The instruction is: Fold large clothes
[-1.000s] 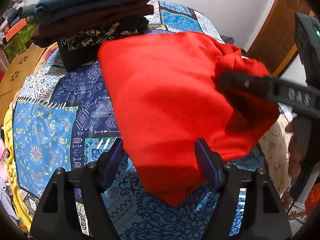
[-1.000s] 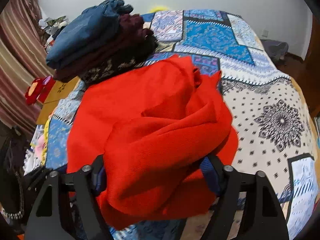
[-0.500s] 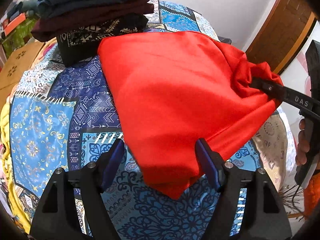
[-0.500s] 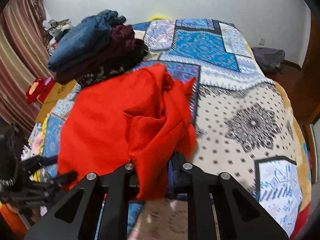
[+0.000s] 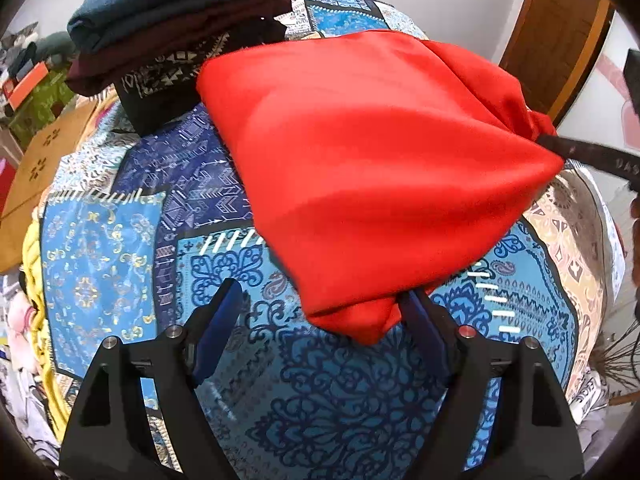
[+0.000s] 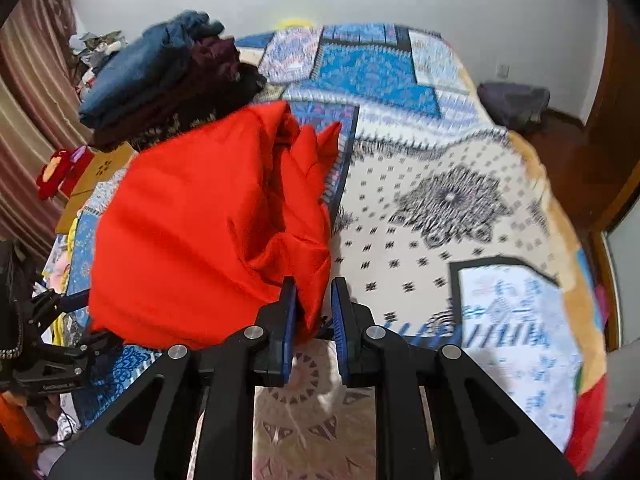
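Two grippers, one red garment

Patterned bedspread (image 6: 460,200) carries the red garment (image 5: 380,168), a folded stack (image 5: 172,36) at its 10 o'clock. Right gripper (image 6: 314,312) clenches a bunched edge, jaws just reopened slightly; left gripper (image 5: 320,320) gapes wider, corner between its fingers ungripped

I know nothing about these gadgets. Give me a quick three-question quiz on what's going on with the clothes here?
1. Which hand's gripper pinches the red garment?
2. The top item on the folded stack is: A blue, B white, C yellow.
3. True or false: the stack sits on top of the red garment.
Key: 1. The right gripper; its jaws just closed in, then eased slightly, cloth between them. The left gripper, jaws just widened, stands open around a corner. 2. A. 3. False.
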Motion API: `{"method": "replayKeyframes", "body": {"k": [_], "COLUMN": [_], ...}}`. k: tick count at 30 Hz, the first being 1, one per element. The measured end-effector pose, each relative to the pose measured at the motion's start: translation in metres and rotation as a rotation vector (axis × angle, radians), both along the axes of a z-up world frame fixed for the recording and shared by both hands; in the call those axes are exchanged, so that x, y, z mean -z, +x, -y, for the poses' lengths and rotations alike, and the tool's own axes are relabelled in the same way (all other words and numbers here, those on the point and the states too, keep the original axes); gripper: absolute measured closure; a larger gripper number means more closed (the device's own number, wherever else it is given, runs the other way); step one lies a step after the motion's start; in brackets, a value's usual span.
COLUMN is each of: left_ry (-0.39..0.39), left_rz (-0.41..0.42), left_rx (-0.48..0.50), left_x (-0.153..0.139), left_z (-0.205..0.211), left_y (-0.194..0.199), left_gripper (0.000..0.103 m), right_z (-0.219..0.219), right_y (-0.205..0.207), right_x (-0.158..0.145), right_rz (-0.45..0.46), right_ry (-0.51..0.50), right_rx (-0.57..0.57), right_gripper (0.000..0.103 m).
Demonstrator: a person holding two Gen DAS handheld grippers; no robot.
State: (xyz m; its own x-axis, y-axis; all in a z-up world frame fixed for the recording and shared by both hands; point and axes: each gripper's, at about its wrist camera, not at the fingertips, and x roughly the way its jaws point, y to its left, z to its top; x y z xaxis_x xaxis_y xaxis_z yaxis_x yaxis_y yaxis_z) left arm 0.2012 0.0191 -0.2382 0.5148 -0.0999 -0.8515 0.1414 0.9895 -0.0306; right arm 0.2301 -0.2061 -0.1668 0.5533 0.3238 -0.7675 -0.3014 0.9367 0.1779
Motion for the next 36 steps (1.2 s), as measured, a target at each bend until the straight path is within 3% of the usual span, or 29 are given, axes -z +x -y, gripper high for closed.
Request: {"method": "replayKeyframes", "body": {"k": [6,8,10,12,16,19,24,28,36], "left_ry": [0.013,0.0,0.002,-0.004,-0.011,-0.011,-0.009,-0.01,0.024], "left_rz": [0.075,0.11,0.152,0.177,0.179,0.131,0.062,0.061,0.066], "left_rx": [-0.006,-0.019,-0.036,-0.044,-0.065,-0.065,-0.045,-0.034,-0.037], "left_x": [-0.028,-0.039,-0.05,-0.057,-0.056,-0.041,-0.012,-0.006,-0.017], "left_z": [-0.005,-0.008,-0.01,-0.011,-0.012,-0.011,-0.013,-0.015,-0.018], "left_y": [-0.006,-0.006,-0.003,0.002,0.017,0.027,0.023,0.014,0.003], "left_gripper": [0.023,0.023,0.023,0.023,0.023,0.023,0.022,0.018,0.018], "right_z": [-0.002,-0.01,-0.021,-0.037,-0.067,-0.077,-0.055,-0.027,-0.019], "right_y": [-0.01,-0.011,-0.01,-0.008,0.008,0.023,0.046,0.056,0.044], "right_x": [-0.037,-0.049,-0.056,-0.059,-0.043,-0.023,0.002,0.015,0.004], "right_rz": [0.086,0.107,0.131,0.158,0.096,0.044,-0.043,-0.072,-0.054], "right_ry": [0.013,0.035,0.045,0.049,0.017,-0.029,-0.051,-0.08,-0.097], "right_rx": [-0.015,-0.039,-0.063,-0.091,-0.154,-0.144,-0.059,-0.012,-0.045], "right_gripper": [0.083,0.073,0.048,0.043,0.043,0.043,0.043,0.042,0.036]}}
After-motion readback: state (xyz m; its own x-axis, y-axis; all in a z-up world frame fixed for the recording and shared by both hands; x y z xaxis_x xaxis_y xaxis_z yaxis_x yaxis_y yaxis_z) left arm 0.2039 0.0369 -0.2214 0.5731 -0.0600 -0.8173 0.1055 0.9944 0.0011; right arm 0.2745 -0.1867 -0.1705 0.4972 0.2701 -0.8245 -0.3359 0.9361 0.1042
